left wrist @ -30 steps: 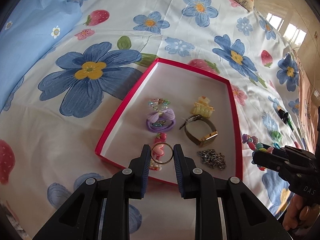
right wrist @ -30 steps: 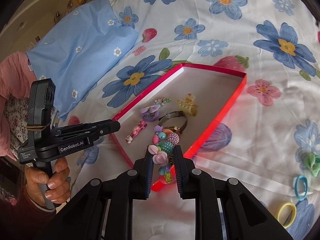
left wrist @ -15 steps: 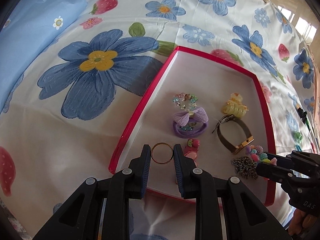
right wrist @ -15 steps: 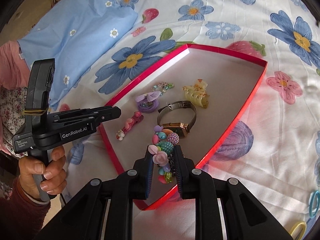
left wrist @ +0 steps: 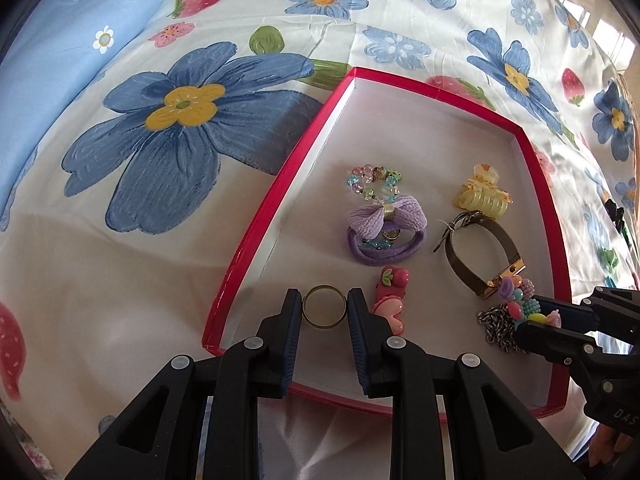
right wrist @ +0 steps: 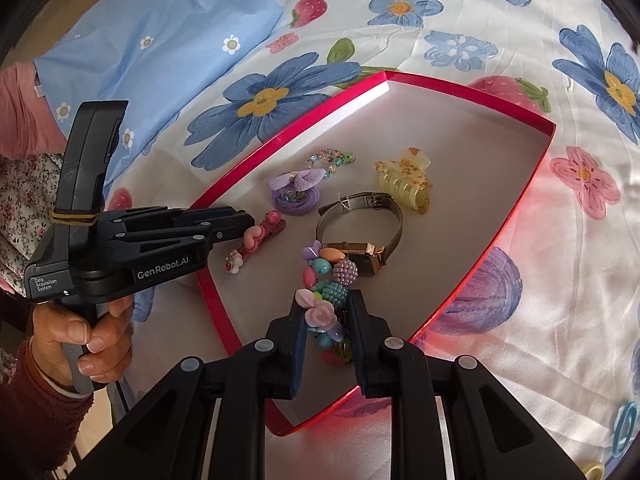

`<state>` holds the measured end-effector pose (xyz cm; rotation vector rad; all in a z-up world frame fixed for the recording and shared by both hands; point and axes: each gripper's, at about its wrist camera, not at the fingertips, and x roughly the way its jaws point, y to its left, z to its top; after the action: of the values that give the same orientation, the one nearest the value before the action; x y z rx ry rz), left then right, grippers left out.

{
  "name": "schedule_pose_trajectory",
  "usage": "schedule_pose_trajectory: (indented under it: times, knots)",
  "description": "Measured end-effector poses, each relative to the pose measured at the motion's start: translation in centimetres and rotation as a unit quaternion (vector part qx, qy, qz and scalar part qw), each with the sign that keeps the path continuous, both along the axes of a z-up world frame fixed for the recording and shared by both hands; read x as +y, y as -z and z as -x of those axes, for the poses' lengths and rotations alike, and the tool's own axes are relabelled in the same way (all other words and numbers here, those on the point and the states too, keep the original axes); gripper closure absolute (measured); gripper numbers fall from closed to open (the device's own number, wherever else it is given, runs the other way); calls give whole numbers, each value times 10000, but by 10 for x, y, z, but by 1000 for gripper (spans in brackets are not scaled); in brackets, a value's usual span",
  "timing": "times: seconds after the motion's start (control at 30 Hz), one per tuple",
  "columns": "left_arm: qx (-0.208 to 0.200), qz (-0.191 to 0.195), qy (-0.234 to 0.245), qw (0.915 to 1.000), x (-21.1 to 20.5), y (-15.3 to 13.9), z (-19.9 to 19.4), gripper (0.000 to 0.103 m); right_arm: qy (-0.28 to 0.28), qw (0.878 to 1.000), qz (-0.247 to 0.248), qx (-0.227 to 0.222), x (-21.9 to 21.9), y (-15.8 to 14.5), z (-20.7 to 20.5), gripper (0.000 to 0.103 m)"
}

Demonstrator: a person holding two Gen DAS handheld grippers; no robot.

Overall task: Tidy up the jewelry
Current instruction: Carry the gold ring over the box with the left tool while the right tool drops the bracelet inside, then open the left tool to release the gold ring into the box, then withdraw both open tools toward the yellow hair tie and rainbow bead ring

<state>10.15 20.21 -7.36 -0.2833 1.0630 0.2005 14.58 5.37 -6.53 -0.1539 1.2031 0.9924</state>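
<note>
A red-rimmed box [left wrist: 256, 236] with a white floor lies on the floral bedsheet; it also shows in the right wrist view [right wrist: 516, 220]. My left gripper [left wrist: 324, 312] is shut on a gold ring [left wrist: 324, 311], held over the box's near-left corner. My right gripper [right wrist: 326, 322] is shut on a colourful bead bracelet [right wrist: 324, 280], held over the box near the gold watch [right wrist: 360, 256]. In the left wrist view the right gripper [left wrist: 536, 320] enters from the right with the bracelet [left wrist: 520, 300].
In the box lie a purple bow hair tie [left wrist: 384, 232], a clear bead bracelet [left wrist: 372, 180], a yellow claw clip [left wrist: 482, 196], a pink hair clip [left wrist: 392, 300], a watch [left wrist: 480, 256] and a silver chain [left wrist: 496, 328]. A blue pillow [right wrist: 152, 40] lies at the far left.
Both grippers have moved forward over the box. The left one shifted left with the ring, off the pink clip. The right one carried the bracelet over the box rim, above the watch.
</note>
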Motion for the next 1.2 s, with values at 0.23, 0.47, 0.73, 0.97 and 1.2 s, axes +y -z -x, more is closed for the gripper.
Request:
schedule_pose_trajectory:
  times: [0.23,0.47,0.73,0.97,1.2]
  knots:
    - [14,-35,8,10000,-2,-1,1,79,-22,10000,27,-43,2,0,0,82]
    - [16,-12,-11,10000,-1,-1,0,79,-9,10000,-11,-11,2,-1,0,81]
    - [-134,74,-174,9997,2,-13,12,67,72,9999,-146,39,-4,-4,1,76]
    - [-450,249,-302,9982,0,-37,31,59,334,9984,-438,-91,-24,-24,4,70]
    - [-699,429,-269,9963,-18,-55,50,52,985,9912,-825,-306,-78,-51,5,56]
